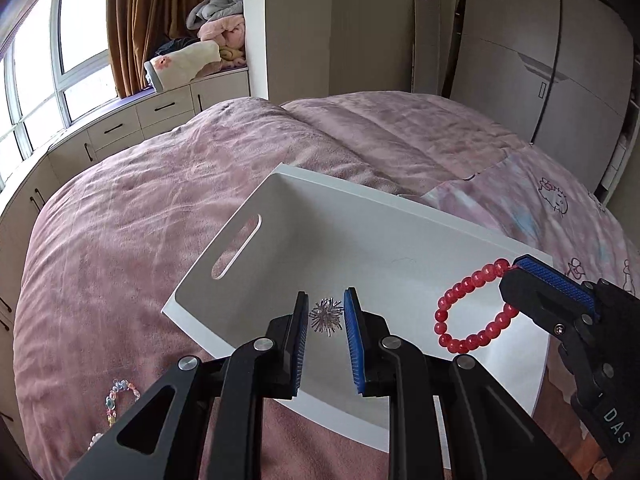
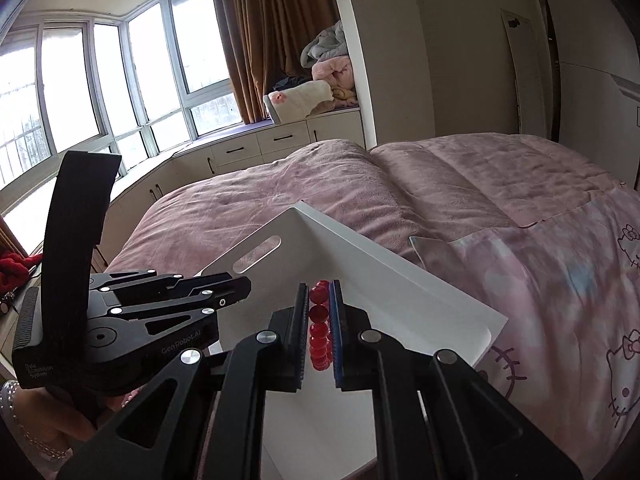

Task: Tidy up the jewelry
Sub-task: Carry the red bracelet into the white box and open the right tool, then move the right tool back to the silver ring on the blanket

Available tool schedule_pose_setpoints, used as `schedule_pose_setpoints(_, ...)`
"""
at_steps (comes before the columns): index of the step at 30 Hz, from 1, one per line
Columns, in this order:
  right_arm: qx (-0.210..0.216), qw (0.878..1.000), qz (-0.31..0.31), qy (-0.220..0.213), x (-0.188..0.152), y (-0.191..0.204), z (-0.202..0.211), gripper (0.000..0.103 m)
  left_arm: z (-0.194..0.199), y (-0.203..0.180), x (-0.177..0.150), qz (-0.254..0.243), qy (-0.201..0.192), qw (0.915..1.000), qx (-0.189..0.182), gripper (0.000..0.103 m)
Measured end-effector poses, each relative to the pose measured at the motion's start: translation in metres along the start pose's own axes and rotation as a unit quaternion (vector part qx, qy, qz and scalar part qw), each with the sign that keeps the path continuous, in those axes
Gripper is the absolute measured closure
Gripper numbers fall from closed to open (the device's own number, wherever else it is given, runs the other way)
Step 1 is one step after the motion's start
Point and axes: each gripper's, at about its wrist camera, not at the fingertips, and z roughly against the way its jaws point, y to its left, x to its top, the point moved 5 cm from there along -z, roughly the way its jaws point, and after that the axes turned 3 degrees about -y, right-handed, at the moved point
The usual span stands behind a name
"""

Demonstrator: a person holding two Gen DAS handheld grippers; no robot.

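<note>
A white storage box (image 1: 224,248) with a slot handle lies on the pink bed. A small spiky silver ornament (image 1: 327,316) lies on the box floor. My left gripper (image 1: 326,302) is open and empty, hovering over the ornament. My right gripper (image 2: 319,294) is shut on a red bead bracelet (image 1: 466,312), which hangs as a loop over the box; in the right wrist view the red beads (image 2: 319,332) sit between the pads. The left gripper's body (image 2: 132,312) shows at left in the right wrist view, beside the box (image 2: 400,280).
A pastel bead bracelet (image 1: 118,400) lies on the pink blanket (image 1: 140,220) at lower left. A Hello Kitty sheet (image 2: 580,300) covers the bed's right side. Window-seat drawers (image 1: 132,120) with piled bedding, a wardrobe (image 1: 540,60) and windows stand behind.
</note>
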Motion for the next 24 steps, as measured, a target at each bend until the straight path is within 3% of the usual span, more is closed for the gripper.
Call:
schedule_pose_setpoints(3,0.0,1.0,-0.001,0.01,-0.005,-0.002,-0.005,0.092,-0.011,0.005,-0.003,0.019,0.006,0.9998,0.001,0.072)
schedule_pose_setpoints(7,-0.001,1.0,0.001,0.009,-0.006,0.0,-0.007,0.091,-0.012,0.01,-0.007,0.035,-0.01,0.9992,0.014,0.038)
schedule_pose_setpoints(10,-0.01,1.0,0.009,0.0,-0.005,0.003,-0.004,0.091,-0.009,0.014,-0.01,0.051,-0.018,0.9984,0.02,0.027)
schedule_pose_setpoints(12,-0.013,1.0,0.009,-0.005,-0.004,0.003,-0.003,0.083,-0.004,0.017,-0.012,0.055,-0.03,0.9976,0.028,0.02)
schedule_pose_setpoints(13,-0.012,1.0,0.007,-0.009,-0.004,0.003,-0.002,0.078,-0.001,0.018,-0.013,0.056,-0.037,0.9973,0.029,0.018)
schedule_pose_setpoints(15,-0.012,1.0,-0.001,-0.024,-0.001,0.001,0.003,0.058,0.009,0.021,-0.012,0.057,-0.051,0.9966,0.031,0.014)
schedule_pose_setpoints(24,0.003,0.994,-0.014,-0.109,0.013,0.008,0.036,0.052,0.094,0.06,0.004,0.072,-0.128,0.9889,0.023,0.009)
